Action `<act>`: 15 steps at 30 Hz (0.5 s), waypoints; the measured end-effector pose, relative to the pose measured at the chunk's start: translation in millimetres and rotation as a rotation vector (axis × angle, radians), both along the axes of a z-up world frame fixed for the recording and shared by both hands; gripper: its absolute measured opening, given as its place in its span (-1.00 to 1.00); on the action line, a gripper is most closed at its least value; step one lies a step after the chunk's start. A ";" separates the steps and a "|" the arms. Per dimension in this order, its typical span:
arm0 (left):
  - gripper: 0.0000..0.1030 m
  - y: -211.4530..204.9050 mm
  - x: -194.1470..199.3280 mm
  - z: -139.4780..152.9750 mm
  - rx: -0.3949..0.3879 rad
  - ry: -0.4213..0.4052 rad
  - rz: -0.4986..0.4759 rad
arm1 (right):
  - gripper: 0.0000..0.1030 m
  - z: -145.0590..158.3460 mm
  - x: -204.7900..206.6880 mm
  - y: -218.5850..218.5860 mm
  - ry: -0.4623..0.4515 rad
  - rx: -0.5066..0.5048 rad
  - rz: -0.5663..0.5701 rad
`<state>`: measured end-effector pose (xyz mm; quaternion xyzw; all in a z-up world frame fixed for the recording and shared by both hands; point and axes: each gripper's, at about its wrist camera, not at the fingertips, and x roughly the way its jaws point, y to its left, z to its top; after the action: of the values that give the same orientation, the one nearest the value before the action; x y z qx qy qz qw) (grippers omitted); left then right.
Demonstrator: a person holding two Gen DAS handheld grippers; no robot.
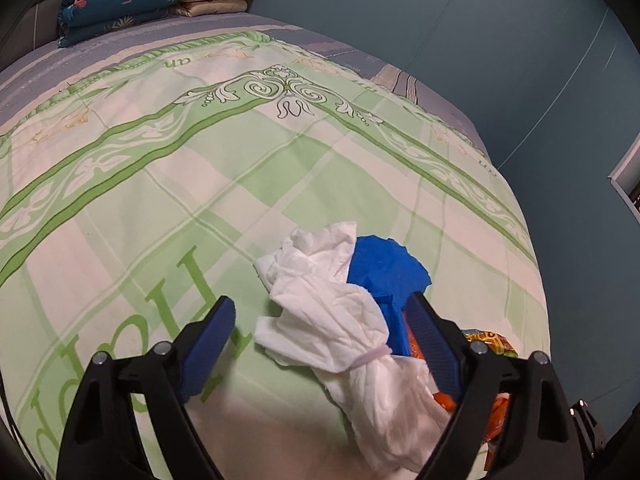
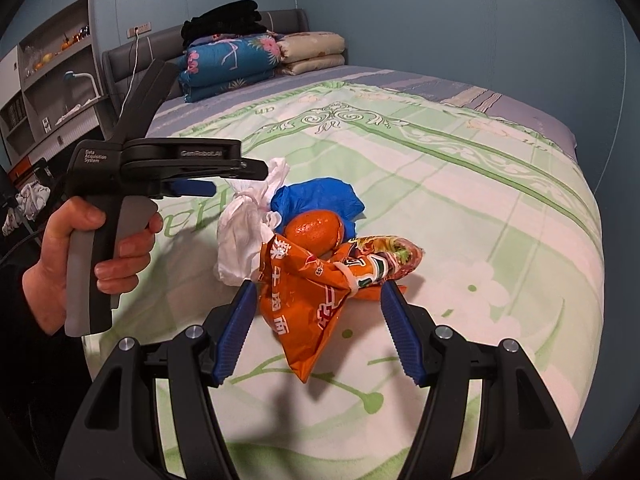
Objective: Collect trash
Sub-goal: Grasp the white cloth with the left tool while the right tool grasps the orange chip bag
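nearest to us, our right gripper (image 2: pixel 318 304) stood with its jaws apart around the knotted orange noodle wrapper (image 2: pixel 310 300), the pads not yet pressing on it. our left gripper (image 1: pixel 324 316) was spread wide over the tied white tissue bundle (image 1: pixel 340 320), gripping nothing; its right pad sat against the blue plastic piece (image 1: pixel 384 268).

we judged that we were at the reaching step, each claw lined up on one piece of trash and neither yet closed.

the litter lay in one small heap near the foot of the bed, on the green patterned bedspread (image 2: pixel 460 208): the wrapper in front, an orange peel (image 2: pixel 314 228) just behind it touching the blue plastic, the tissue beside them.

next we would need to close on the wrapper's knotted neck and on the tissue's tied waist, taking care not to pinch the cloth underneath.

further back lay the folded quilts (image 2: pixel 232 62) against the headboard.
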<state>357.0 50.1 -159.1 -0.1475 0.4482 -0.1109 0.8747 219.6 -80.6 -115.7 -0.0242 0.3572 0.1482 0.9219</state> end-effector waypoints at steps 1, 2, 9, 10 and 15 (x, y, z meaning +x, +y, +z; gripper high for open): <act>0.50 -1.0 1.3 -2.4 0.002 0.005 -0.002 | 0.18 -1.1 1.9 0.6 0.003 -0.001 0.000; 0.43 -1.5 2.8 -5.4 0.003 0.014 -0.003 | 0.17 -2.9 3.3 1.1 0.009 -0.001 0.000; -0.03 -0.1 8.3 -19.5 -0.015 0.053 -0.011 | -0.08 -14.5 13.6 -1.9 0.070 0.016 -0.013; -0.08 0.5 9.2 -21.2 -0.025 0.058 -0.010 | -0.16 -15.8 14.6 -3.5 0.079 0.023 -0.017; -0.29 -1.6 6.7 -20.7 -0.025 0.056 -0.018 | -0.39 -22.0 17.6 -9.9 0.123 0.052 -0.027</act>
<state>363.7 48.5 -179.9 -0.1574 0.4725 -0.1200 0.8588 237.2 -90.5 -137.7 0.0137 0.4097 0.1462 0.9003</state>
